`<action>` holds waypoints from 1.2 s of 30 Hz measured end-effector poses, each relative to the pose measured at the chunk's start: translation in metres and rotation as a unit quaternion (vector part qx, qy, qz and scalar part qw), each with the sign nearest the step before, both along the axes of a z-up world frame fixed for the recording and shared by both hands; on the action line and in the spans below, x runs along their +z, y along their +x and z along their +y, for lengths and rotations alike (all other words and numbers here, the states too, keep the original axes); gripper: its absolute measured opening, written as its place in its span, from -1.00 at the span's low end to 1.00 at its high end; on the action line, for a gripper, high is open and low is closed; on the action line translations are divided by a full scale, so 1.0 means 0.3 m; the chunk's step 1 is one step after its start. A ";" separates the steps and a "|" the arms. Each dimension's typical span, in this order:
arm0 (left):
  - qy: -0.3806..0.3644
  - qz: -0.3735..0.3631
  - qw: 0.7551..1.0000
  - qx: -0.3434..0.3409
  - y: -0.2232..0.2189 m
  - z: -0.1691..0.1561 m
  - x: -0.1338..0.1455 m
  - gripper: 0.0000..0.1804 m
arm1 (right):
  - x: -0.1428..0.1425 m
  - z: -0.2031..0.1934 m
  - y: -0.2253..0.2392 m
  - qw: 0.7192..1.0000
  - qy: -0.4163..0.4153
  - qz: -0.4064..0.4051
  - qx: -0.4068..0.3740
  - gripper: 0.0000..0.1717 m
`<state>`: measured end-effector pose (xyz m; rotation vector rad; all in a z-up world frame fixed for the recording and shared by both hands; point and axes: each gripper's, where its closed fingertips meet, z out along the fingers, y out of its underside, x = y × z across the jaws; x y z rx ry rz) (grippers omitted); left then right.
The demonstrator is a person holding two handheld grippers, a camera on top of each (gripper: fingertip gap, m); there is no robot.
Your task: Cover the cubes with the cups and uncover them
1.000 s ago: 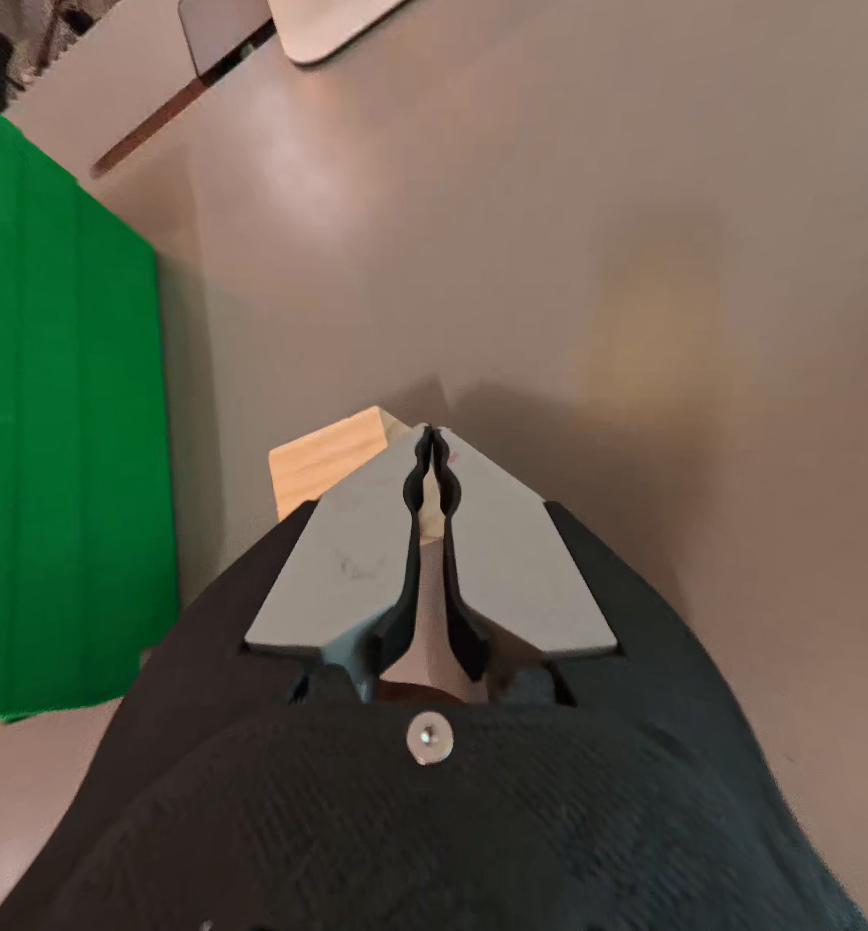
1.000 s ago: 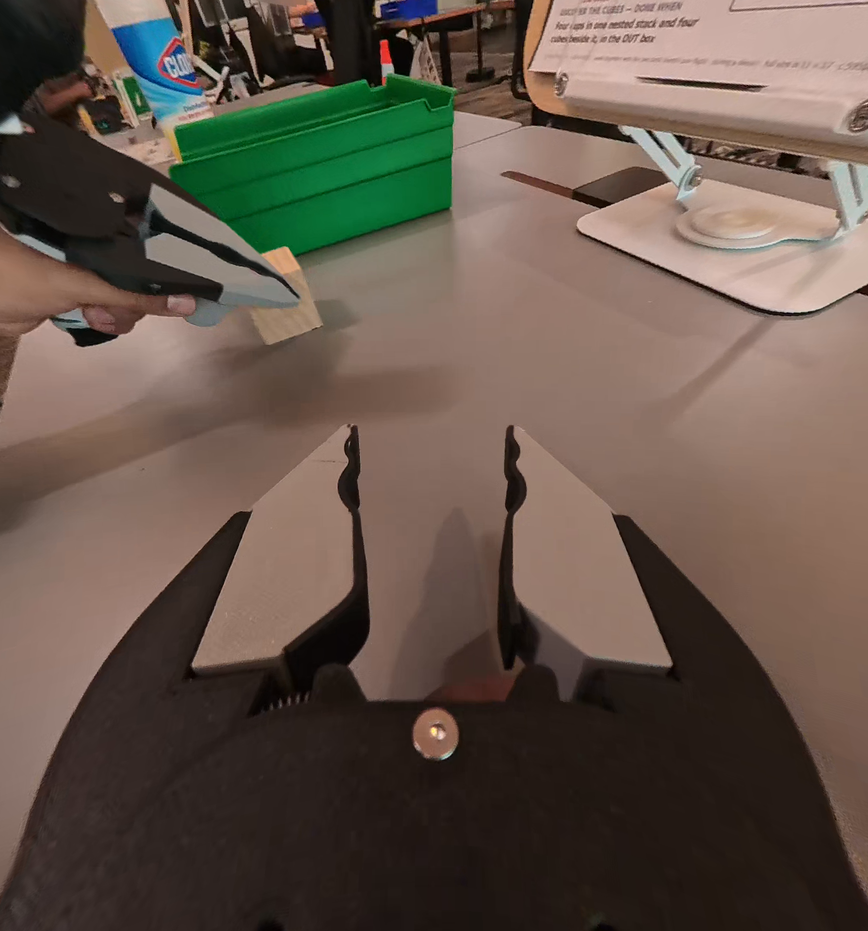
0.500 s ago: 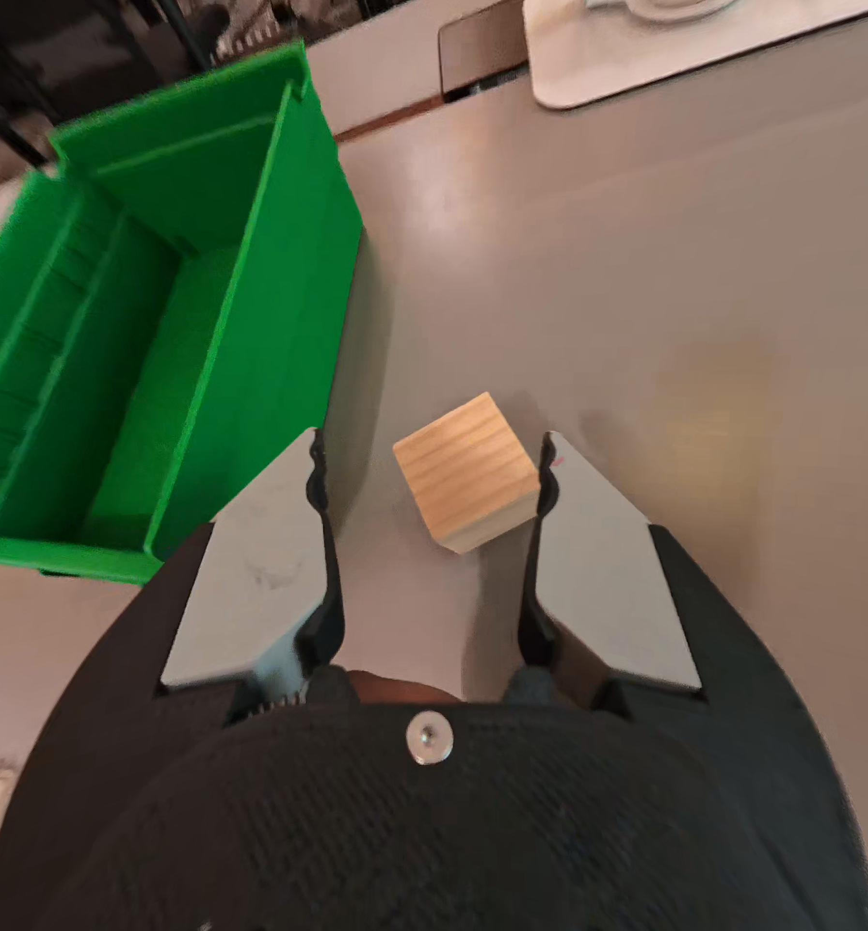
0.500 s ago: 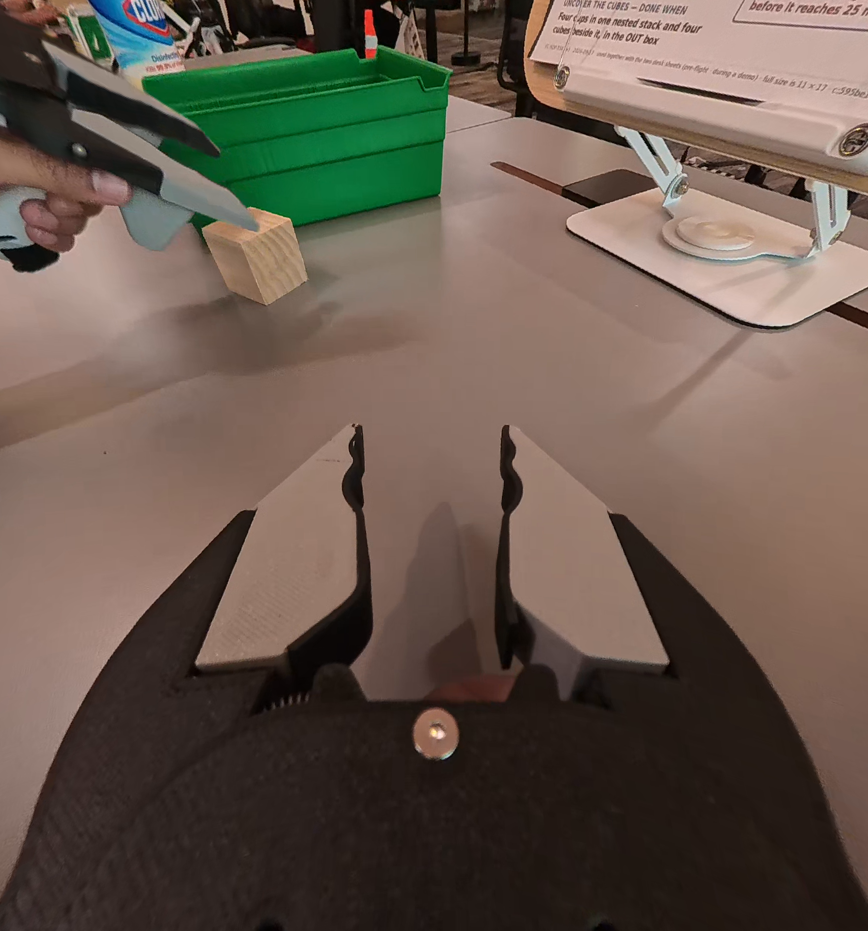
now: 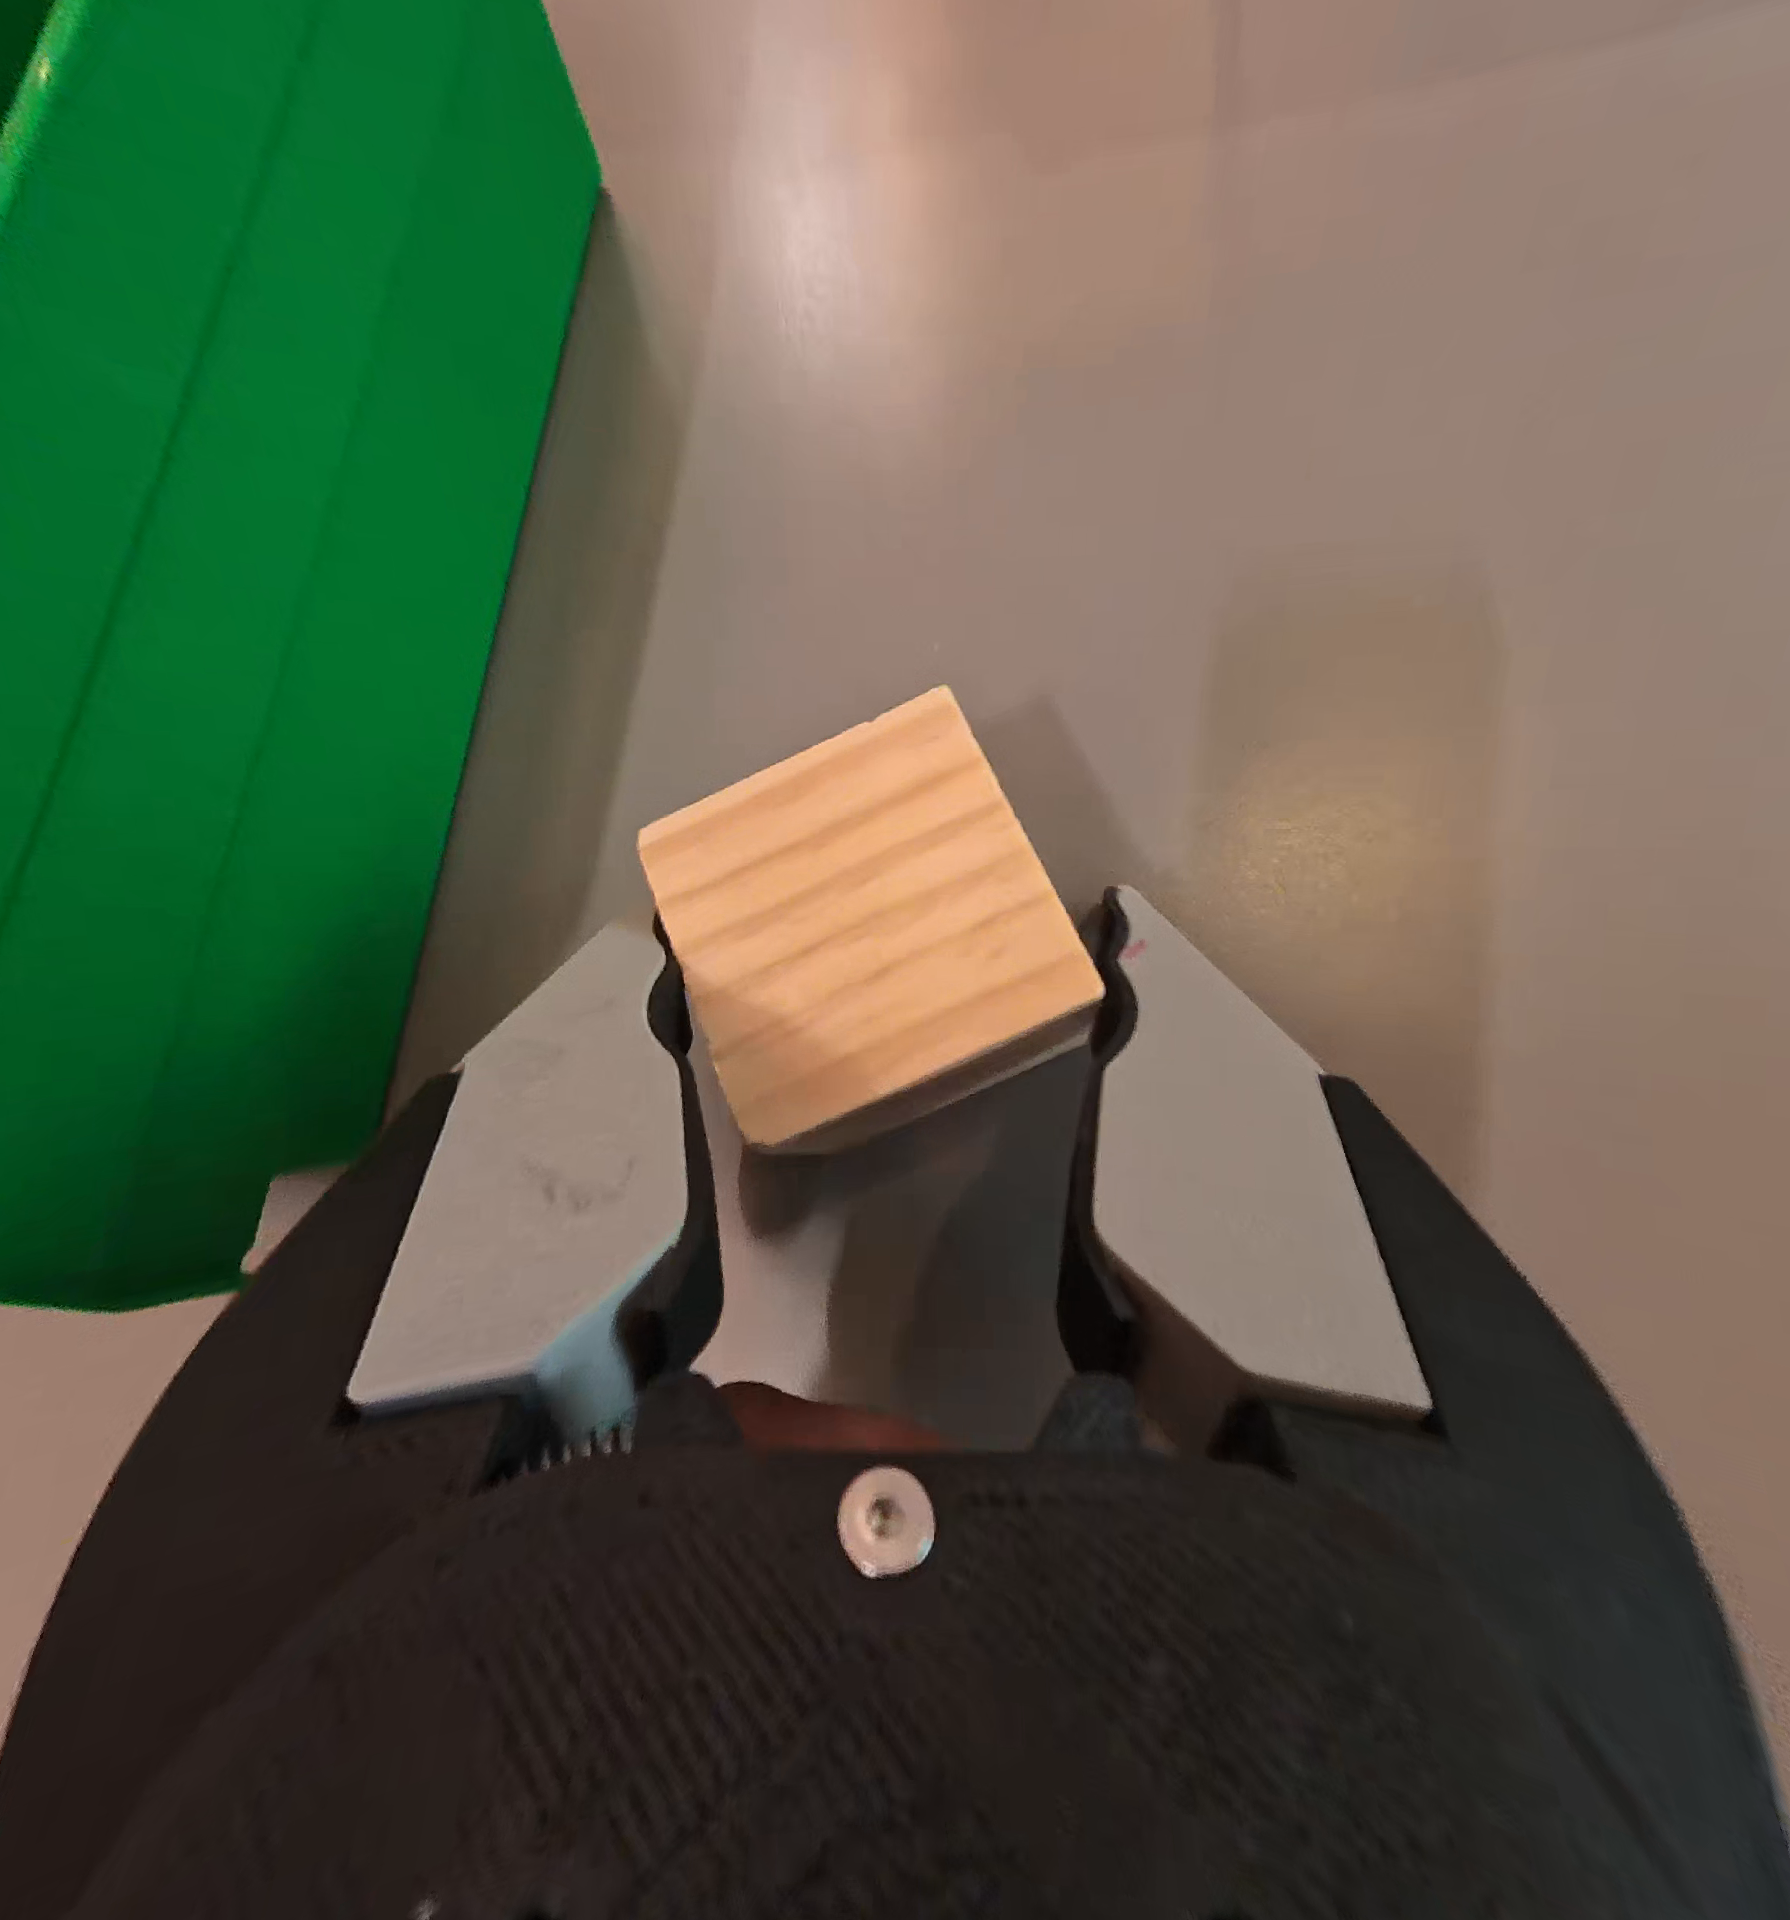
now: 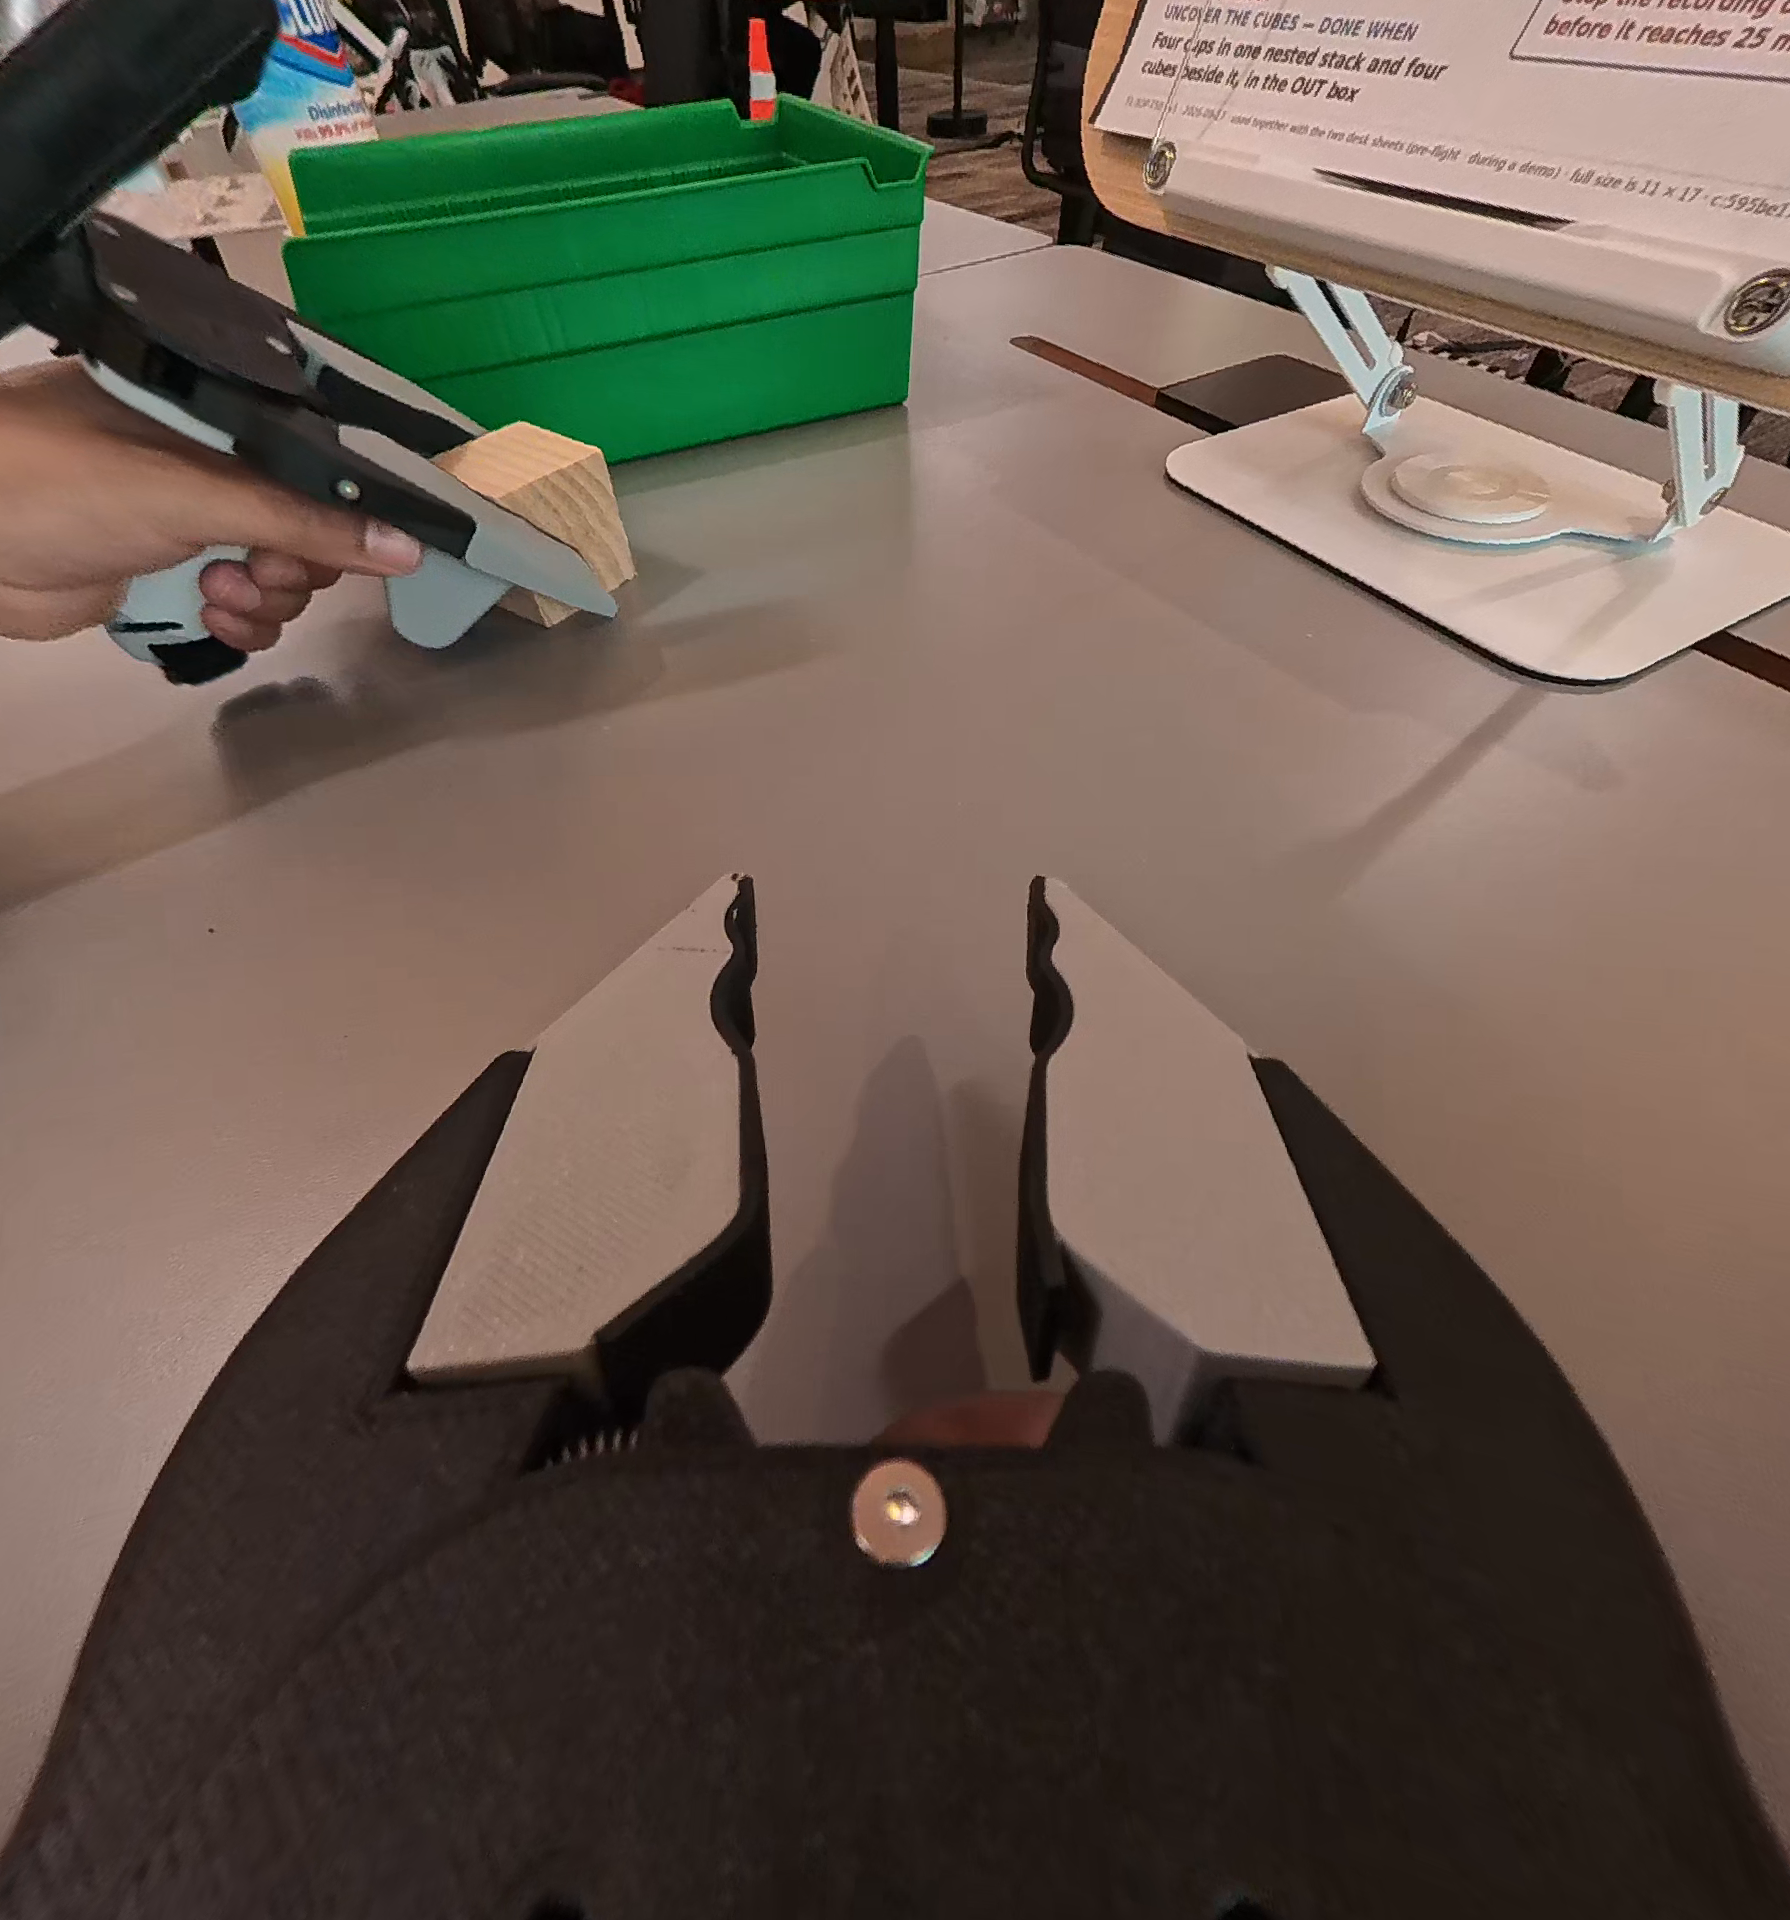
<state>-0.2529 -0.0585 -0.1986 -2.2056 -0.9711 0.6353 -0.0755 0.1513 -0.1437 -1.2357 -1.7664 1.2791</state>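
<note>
A wooden cube (image 5: 865, 914) rests on the grey table (image 5: 1286, 416), turned corner-on between the fingers of my left gripper (image 5: 883, 909). The left gripper is open and straddles the cube, with its fingertips (image 5: 1114, 935) close beside the cube's corners. The right wrist view shows the same cube (image 6: 558, 483) at far left with the left gripper (image 6: 548, 582) angled down around it, near the tabletop. My right gripper (image 6: 891, 883) is open and empty over bare table. No cup shows in either view.
A green bin (image 5: 195, 623) stands just left of the cube and also shows in the right wrist view (image 6: 610, 270). A white stand with a printed sheet (image 6: 1493, 540) is at the right. A person's hand (image 6: 91, 520) holds the left gripper. A spray bottle (image 6: 319, 94) stands behind the bin.
The left gripper went from shut beside the cube to wide open, then dropped around the cube and narrowed a little. The right gripper barely moved.
</note>
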 end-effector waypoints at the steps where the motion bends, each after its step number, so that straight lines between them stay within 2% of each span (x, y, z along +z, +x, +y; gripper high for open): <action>1: 0.001 0.005 1.000 -0.004 -0.002 0.002 0.002 -0.14 | -0.001 -0.001 0.000 1.000 0.001 -0.001 0.001 -0.42; 5: 0.002 0.022 0.999 -0.045 0.007 0.036 0.011 -0.15 | -0.004 -0.008 0.001 1.000 0.004 -0.002 0.006 -0.43; 7: 0.032 0.032 0.993 -0.112 0.057 0.110 0.040 -0.15 | -0.001 -0.019 0.005 1.000 0.000 -0.001 0.017 -0.42; 8: 0.056 0.041 0.983 -0.168 0.104 0.166 0.069 -0.15 | 0.003 -0.031 0.009 1.000 -0.009 0.000 0.029 -0.41; 9: 0.081 0.060 0.965 -0.244 0.174 0.231 0.109 -0.15 | 0.009 -0.051 0.016 0.999 -0.027 -0.002 0.047 -0.40; 11: 0.113 0.129 0.899 -0.403 0.368 0.342 0.196 -0.15 | 0.025 -0.106 0.043 0.991 -0.089 -0.016 0.102 -0.32; 12: 0.111 0.161 0.864 -0.464 0.462 0.380 0.224 -0.15 | 0.040 -0.142 0.065 0.981 -0.133 -0.028 0.140 -0.30; 13: 0.098 0.187 0.839 -0.501 0.530 0.413 0.239 -0.15 | 0.059 -0.172 0.089 0.967 -0.179 -0.042 0.178 -0.27; 16: 0.027 0.283 0.804 -0.522 0.600 0.505 0.256 -0.15 | 0.118 -0.207 0.141 0.925 -0.282 -0.070 0.245 -0.10; 17: 0.007 0.320 0.791 -0.522 0.613 0.531 0.260 -0.14 | 0.123 -0.203 0.146 0.920 -0.292 -0.075 0.249 -0.08; 20: -0.043 0.410 0.741 -0.530 0.670 0.597 0.256 -0.15 | 0.115 -0.176 0.137 0.930 -0.278 -0.070 0.231 -0.01; 22: -0.064 0.463 0.699 -0.541 0.725 0.633 0.247 -0.15 | 0.128 -0.167 0.136 0.929 -0.283 -0.061 0.232 -0.09; 24: -0.063 0.507 0.671 -0.536 0.758 0.661 0.250 -0.15 | 0.123 -0.160 0.139 0.932 -0.270 -0.059 0.234 -0.33; 27: -0.027 0.527 0.669 -0.523 0.759 0.679 0.243 -0.15 | 0.102 -0.142 0.139 0.951 -0.210 -0.055 0.222 -0.35; 29: -0.034 0.537 0.667 -0.516 0.748 0.677 0.254 -0.15 | 0.109 -0.140 0.137 0.956 -0.196 -0.039 0.216 -0.35; 32: 0.005 0.501 0.690 -0.523 0.748 0.661 0.263 -0.15 | 0.123 -0.154 0.139 0.950 -0.217 -0.039 0.220 -0.34; 36: -0.016 0.520 0.679 -0.517 0.742 0.648 0.247 -0.15 | 0.098 -0.165 0.142 0.959 -0.174 -0.046 0.219 -0.35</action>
